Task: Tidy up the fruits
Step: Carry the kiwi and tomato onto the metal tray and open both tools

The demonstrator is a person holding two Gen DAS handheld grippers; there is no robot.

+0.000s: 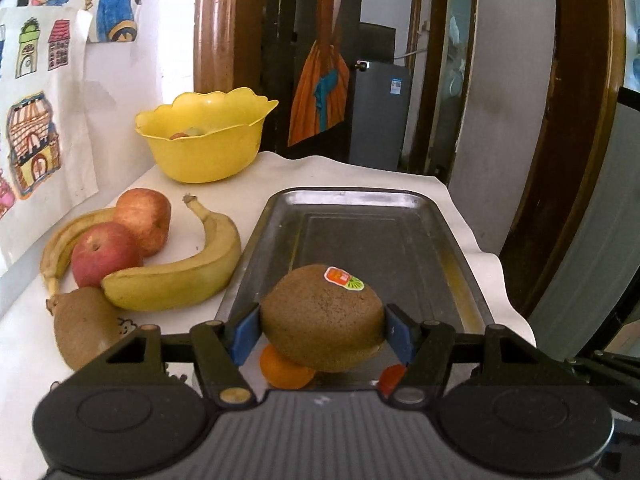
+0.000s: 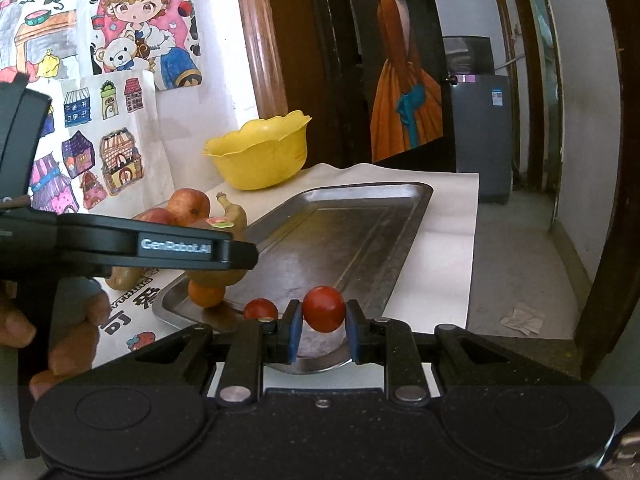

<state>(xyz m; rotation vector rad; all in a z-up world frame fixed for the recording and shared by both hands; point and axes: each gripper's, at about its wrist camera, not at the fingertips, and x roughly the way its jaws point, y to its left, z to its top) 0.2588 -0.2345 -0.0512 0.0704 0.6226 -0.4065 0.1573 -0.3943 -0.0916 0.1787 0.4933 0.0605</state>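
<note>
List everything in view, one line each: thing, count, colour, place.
Tray: one, steel, on the white cloth.
Bowl: one, yellow, far left corner, some fruit inside.
Apples: two, red, left of the tray.
Bananas: two, yellow, beside the apples.
Kiwis: two, brown; one held over the tray, one on the cloth at near left.
Orange: one, on the tray's near end.
Tomatoes: two, red; one held, one on the tray.
Drawings: several, coloured, on the wall.
Left gripper: fingers on the kiwi.
Right gripper: fingers on the tomato.
Hand: one, at the left gripper.
</note>
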